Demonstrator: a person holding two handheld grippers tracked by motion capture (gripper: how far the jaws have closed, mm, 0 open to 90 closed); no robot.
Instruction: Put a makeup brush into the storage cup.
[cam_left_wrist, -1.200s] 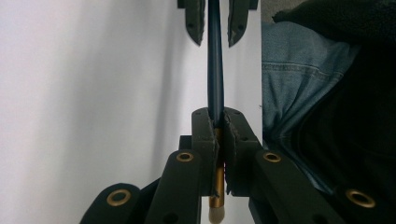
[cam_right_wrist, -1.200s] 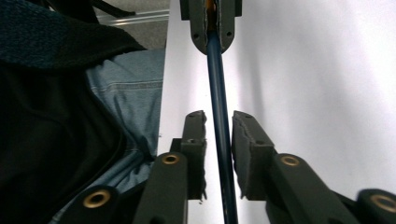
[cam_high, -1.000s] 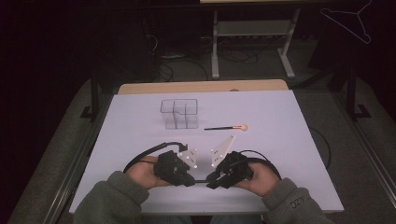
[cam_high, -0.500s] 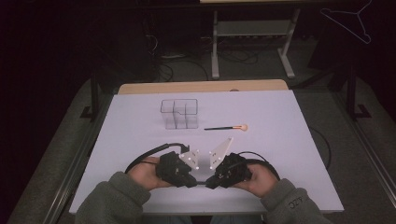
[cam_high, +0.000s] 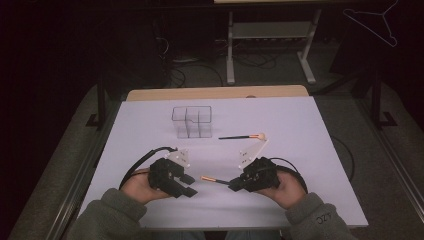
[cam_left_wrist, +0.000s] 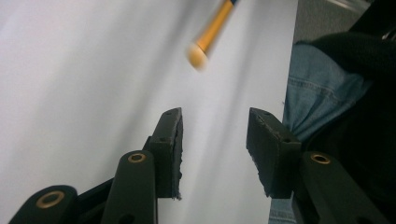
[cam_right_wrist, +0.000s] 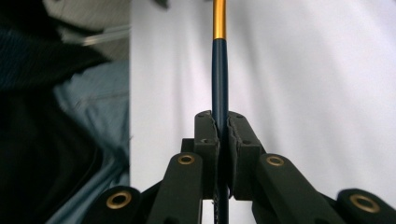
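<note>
My right gripper (cam_high: 233, 185) (cam_right_wrist: 220, 119) is shut on the dark blue handle of a makeup brush (cam_high: 212, 179) (cam_right_wrist: 220, 70), whose gold ferrule points left toward my left gripper (cam_high: 186, 189). The left gripper (cam_left_wrist: 215, 126) has just been opening; its jaws stand apart with nothing between them, and the brush's blurred gold tip (cam_left_wrist: 205, 44) hangs ahead of them. A second brush (cam_high: 242, 136) with a pale head lies on the white table (cam_high: 310, 150), right of a clear compartmented organizer (cam_high: 192, 121).
A wooden strip (cam_high: 215, 93) borders the table's far edge. Beyond it stand a shelf's legs (cam_high: 230, 55) and floor cables. A wire hanger (cam_high: 372, 22) hangs at the top right. The person's jeans (cam_left_wrist: 310, 102) are at the near edge.
The left gripper's jaws have opened and let go of the brush, and that hand has drawn away to the left. The right hand has shifted slightly right, holding the brush.
</note>
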